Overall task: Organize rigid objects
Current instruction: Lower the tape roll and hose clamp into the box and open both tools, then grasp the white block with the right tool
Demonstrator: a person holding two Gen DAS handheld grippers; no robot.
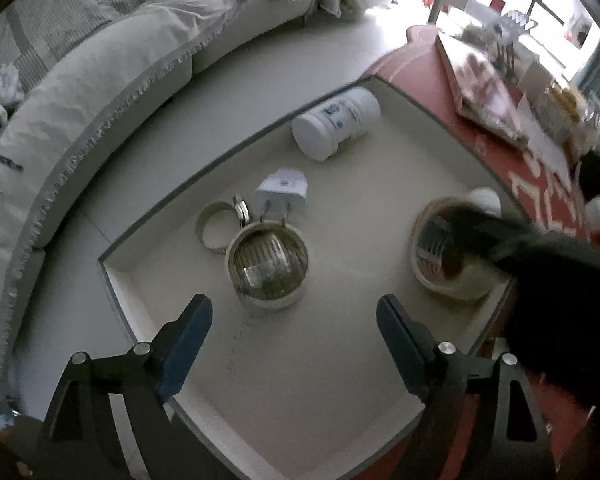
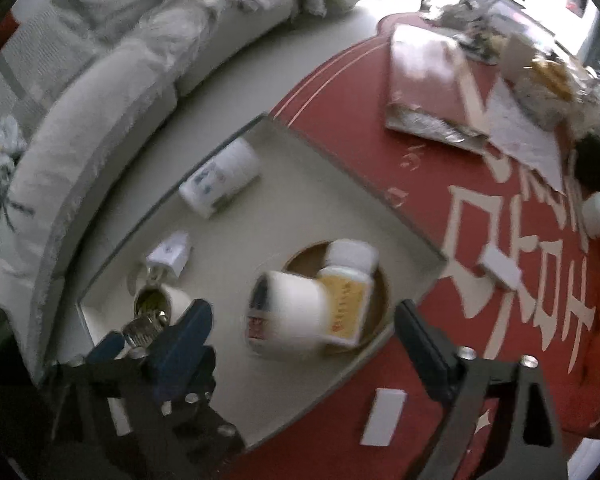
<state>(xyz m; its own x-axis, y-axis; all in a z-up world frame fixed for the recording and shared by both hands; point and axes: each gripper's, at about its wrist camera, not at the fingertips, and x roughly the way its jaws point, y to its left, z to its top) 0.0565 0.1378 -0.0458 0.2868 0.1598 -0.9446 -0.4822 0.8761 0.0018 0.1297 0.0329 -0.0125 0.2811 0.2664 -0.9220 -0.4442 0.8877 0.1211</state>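
A shallow white tray (image 1: pixel 340 360) lies on a red cloth. In it are a white bottle (image 1: pixel 336 128) on its side, a white plug adapter (image 1: pixel 284 192), a thin tape ring (image 1: pixel 214 228), a metal ring (image 1: pixel 241 208) and a tape roll (image 1: pixel 267 264) with shiny bits inside. My left gripper (image 1: pixel 296 340) hangs open just in front of that roll, with nothing between its pads. In the right wrist view a brown ring (image 2: pixel 376 304) holds a white roll (image 2: pixel 288 312) and a yellow-labelled bottle (image 2: pixel 344 304). My right gripper (image 2: pixel 304 336) stands open above them, pads apart from both.
A pale sofa (image 1: pixel 100 100) curves along the left, across a strip of floor. The red cloth (image 2: pixel 420 200) carries a pinkish box (image 2: pixel 424 80), papers and clutter at the far right. Two small white cards (image 2: pixel 384 416) (image 2: pixel 500 268) lie beside the tray (image 2: pixel 300 208).
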